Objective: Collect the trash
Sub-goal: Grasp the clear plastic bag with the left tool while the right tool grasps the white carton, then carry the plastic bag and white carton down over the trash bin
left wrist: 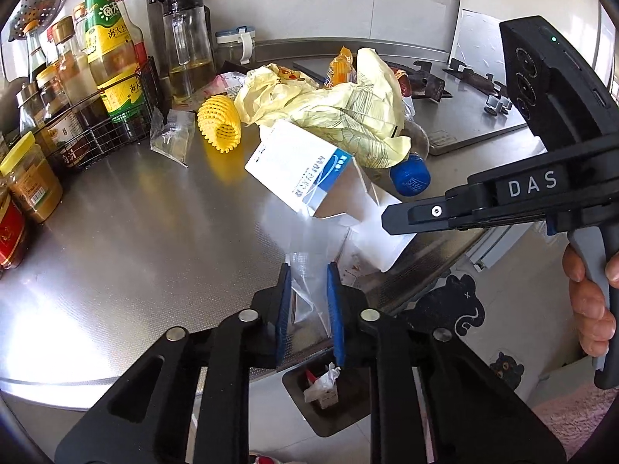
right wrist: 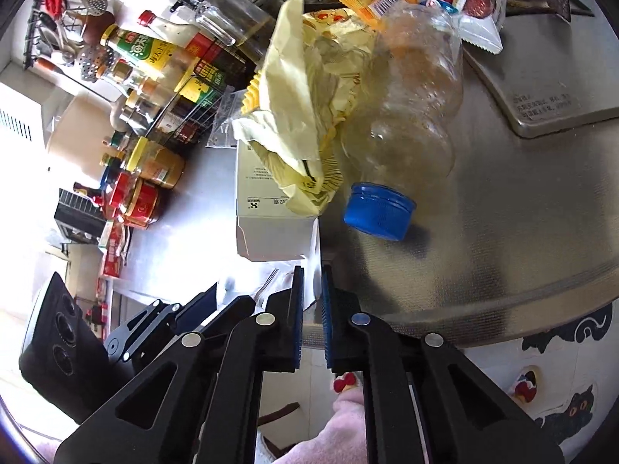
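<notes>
The clear plastic bag (left wrist: 309, 290) lay at the near edge of the brushed-steel table (left wrist: 154, 232), pinched between the left gripper's (left wrist: 308, 290) blue jaws. Just beside it, the right gripper (right wrist: 312, 294) had clamped onto an edge of the white cardboard box (right wrist: 271, 232). Behind sat crumpled yellow paper (left wrist: 329, 104) and a clear blue-capped bottle (right wrist: 418, 116).
</notes>
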Demonstrator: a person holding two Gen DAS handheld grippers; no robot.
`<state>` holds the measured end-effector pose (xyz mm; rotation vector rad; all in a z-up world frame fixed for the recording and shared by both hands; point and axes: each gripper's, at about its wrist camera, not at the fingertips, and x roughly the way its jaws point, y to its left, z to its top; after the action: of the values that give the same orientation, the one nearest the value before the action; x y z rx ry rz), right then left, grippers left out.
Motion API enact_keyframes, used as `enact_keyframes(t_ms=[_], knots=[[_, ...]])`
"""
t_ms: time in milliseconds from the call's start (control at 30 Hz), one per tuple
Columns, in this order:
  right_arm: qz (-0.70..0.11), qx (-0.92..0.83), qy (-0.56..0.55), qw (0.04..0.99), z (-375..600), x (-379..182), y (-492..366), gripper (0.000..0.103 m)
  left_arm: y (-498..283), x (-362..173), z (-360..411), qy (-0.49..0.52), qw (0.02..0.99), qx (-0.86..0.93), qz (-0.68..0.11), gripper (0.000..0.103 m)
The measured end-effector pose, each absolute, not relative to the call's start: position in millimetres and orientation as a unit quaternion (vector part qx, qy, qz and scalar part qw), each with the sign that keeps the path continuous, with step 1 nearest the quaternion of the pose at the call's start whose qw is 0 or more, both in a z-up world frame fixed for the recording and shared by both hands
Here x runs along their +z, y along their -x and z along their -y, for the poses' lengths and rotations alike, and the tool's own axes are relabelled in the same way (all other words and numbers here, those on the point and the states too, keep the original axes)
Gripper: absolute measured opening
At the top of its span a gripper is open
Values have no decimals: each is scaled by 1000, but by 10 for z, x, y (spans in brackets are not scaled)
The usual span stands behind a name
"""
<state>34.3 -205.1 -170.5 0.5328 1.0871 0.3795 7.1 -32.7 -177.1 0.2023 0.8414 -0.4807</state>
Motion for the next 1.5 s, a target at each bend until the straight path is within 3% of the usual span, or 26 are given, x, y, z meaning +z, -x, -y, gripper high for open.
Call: enact_keyframes(t_ms=[167, 833, 1100, 1500], knots=[[-489, 186, -223, 823, 2008, -1534, -305, 4, -79, -1664, 218, -83, 890, -206, -397, 3], [-527, 228, -182, 798, 2325, -1491, 762, 4, 826, -1475, -21, -45, 893, -168, -415, 2], [-586, 193, -165, 769, 2438, -2035, 970, 4, 1105, -1971, -24, -23, 865, -160, -476, 2], [-653, 152, -159, 725, 2211, -3258, 740, 4, 937, -3173, 4, 16, 808, -137, -573, 2]])
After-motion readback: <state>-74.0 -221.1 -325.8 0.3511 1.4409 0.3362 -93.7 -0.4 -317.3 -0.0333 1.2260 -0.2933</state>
